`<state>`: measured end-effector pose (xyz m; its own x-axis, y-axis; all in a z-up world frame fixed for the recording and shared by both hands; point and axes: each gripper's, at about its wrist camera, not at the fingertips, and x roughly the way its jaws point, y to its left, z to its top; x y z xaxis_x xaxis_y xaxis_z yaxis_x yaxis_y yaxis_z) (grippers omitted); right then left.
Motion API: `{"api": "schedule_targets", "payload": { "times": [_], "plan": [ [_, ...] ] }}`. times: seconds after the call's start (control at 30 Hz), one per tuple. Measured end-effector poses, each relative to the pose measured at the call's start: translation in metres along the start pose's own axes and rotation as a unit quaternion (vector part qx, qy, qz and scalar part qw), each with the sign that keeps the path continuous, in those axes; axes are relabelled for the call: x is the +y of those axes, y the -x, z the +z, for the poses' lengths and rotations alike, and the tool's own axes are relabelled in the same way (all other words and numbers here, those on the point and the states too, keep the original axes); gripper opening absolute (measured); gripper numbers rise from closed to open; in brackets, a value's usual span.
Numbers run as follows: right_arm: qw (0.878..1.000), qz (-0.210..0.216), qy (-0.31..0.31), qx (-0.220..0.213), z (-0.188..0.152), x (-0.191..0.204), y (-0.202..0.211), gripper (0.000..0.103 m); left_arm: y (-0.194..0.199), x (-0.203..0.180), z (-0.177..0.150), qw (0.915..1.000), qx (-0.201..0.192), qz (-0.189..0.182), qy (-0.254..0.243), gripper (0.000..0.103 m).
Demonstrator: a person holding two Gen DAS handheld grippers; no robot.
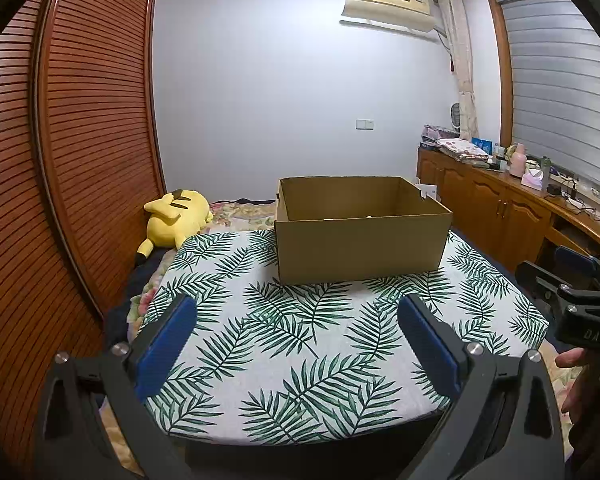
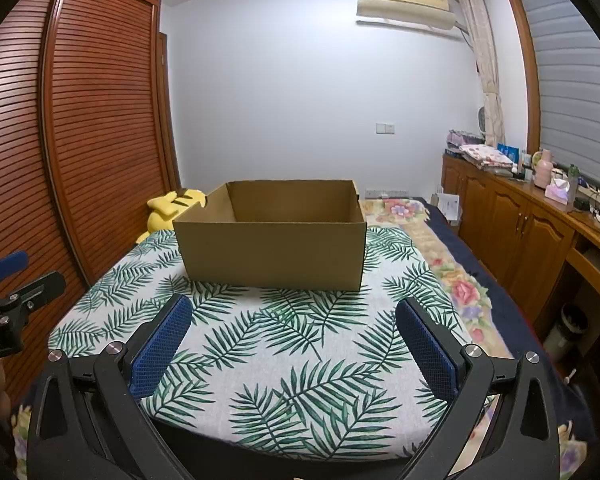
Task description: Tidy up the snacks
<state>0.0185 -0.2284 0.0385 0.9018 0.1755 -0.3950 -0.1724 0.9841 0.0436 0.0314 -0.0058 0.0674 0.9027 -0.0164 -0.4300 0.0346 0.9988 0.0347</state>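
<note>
open cardboard box (image 1: 362, 246) sits at 12 o'clock on the leaf-print board (image 1: 300, 344), mouth up to take snacks. left gripper (image 1: 296, 344) and right gripper (image 2: 294, 344) hover side by side, jaws spread wide, both empty. no snacks visible.

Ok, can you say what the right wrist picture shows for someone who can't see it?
An open cardboard box sits on a leaf-print cloth. The right claw is open and holds nothing. A yellow plush toy lies behind.
</note>
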Motion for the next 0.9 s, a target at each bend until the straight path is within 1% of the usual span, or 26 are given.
{"api": "schedule_targets", "payload": {
  "times": [0.9],
  "plan": [
    [1.000, 0.000, 0.000, 0.000, 0.0007, -0.0009, 0.0009, 0.103, 0.0025, 0.0031, 0.0019, 1.0000, -0.004, 0.000, -0.001, 0.101]
  ]
}}
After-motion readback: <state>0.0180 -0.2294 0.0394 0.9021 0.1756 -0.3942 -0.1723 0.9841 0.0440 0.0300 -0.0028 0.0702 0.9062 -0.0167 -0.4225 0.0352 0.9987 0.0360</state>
